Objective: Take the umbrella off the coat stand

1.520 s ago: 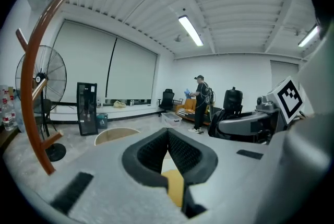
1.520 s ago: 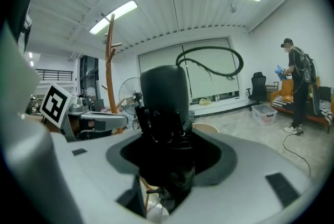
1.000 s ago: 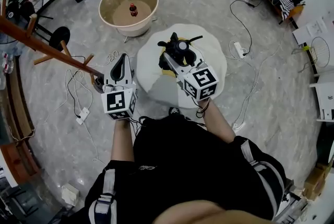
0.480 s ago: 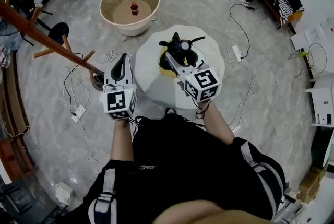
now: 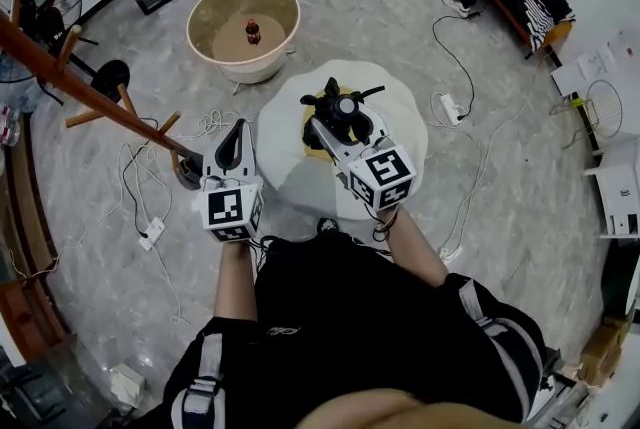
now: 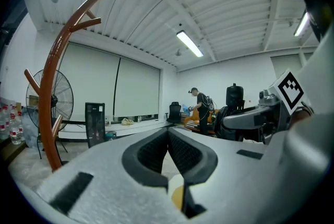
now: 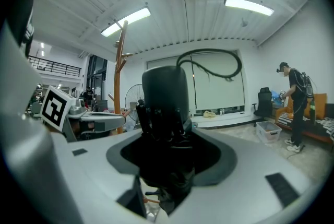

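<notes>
The umbrella (image 7: 163, 108) is a black folding one, closed up and standing upright between the jaws of the right gripper (image 7: 168, 165), which are pressing on its bunched lower part. Its smooth rounded end is pointing up, and a thin black strap is looping above it. It is sitting well apart from the coat stand (image 5: 95, 97) (already off the pegs). The coat stand is showing as reddish-brown wood, a curved pole bearing short angled pegs, rising from the floor at the left.
</notes>
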`<state>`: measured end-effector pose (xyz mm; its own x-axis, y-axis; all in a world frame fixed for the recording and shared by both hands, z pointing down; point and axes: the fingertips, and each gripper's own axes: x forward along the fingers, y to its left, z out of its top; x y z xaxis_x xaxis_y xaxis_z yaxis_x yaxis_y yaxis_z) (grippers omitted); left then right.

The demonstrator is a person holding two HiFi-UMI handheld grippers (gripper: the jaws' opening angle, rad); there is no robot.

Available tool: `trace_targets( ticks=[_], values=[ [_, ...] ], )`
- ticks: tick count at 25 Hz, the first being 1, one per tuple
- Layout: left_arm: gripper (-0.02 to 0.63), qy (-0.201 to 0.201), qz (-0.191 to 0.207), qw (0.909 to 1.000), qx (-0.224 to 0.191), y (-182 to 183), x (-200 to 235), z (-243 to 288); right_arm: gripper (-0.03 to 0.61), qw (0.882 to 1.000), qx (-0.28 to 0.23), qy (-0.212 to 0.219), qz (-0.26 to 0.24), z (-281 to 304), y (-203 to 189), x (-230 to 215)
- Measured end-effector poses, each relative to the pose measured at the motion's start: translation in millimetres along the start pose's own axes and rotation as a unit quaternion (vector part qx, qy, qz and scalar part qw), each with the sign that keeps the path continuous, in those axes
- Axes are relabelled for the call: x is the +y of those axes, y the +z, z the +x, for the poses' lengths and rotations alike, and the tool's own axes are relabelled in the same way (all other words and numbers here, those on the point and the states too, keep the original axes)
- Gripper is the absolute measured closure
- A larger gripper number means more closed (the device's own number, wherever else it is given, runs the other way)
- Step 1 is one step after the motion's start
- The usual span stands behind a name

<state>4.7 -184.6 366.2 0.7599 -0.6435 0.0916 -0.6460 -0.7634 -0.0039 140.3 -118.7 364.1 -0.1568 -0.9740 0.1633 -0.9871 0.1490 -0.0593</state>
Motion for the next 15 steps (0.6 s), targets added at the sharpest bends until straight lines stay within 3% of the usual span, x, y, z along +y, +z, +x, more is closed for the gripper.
trace_targets(
  ticks=[15],
  values=[
    [0.615,-0.004,-0.001,1.0000,0.001,-0.5,-2.1,-2.2,0.347,1.000,-0.002,0.004,-0.001,-2.4,2.1,5.0]
  ],
)
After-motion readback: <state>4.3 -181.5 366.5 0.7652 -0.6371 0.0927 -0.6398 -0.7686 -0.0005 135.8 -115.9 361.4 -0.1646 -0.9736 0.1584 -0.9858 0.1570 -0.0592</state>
